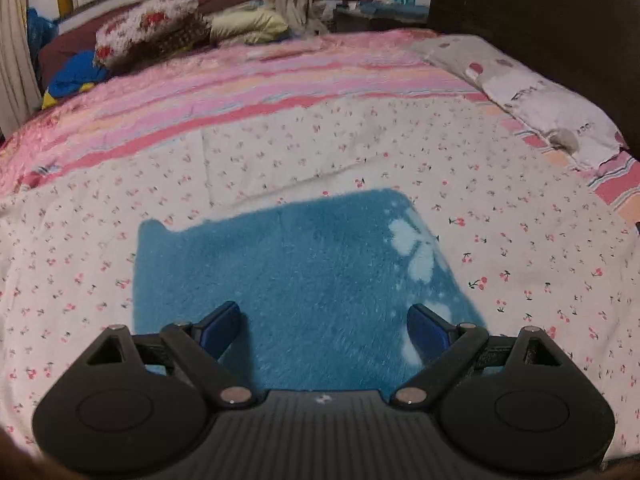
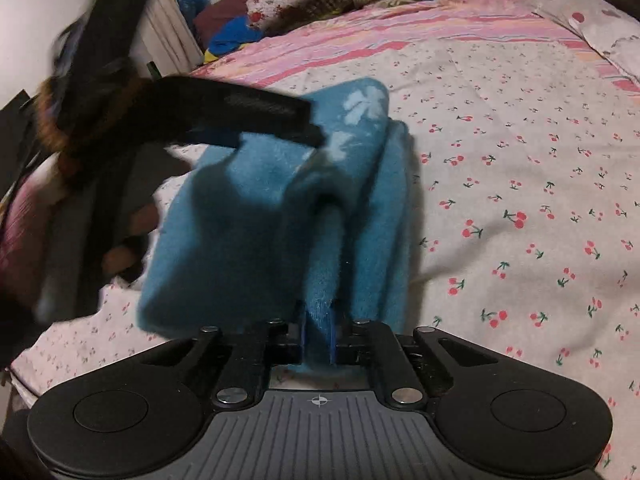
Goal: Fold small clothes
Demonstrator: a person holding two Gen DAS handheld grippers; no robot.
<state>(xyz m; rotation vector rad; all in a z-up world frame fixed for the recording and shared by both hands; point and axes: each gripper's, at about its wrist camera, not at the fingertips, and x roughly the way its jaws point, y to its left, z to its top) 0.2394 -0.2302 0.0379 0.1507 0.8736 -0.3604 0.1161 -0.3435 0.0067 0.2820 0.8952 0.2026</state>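
Note:
A small fuzzy blue garment with pale flower marks lies on the cherry-print bedsheet. In the left wrist view my left gripper hovers over its near part, jaws wide open and empty. In the right wrist view my right gripper is shut on a fold of the blue garment and lifts it off the sheet. The left gripper shows there blurred, above the garment's far left part.
A pink striped blanket covers the far bed. Floral and yellow pillows lie at the headboard, with blue cloth at far left. A grey-white pillow lies at the right edge. A dark chair back stands at far right.

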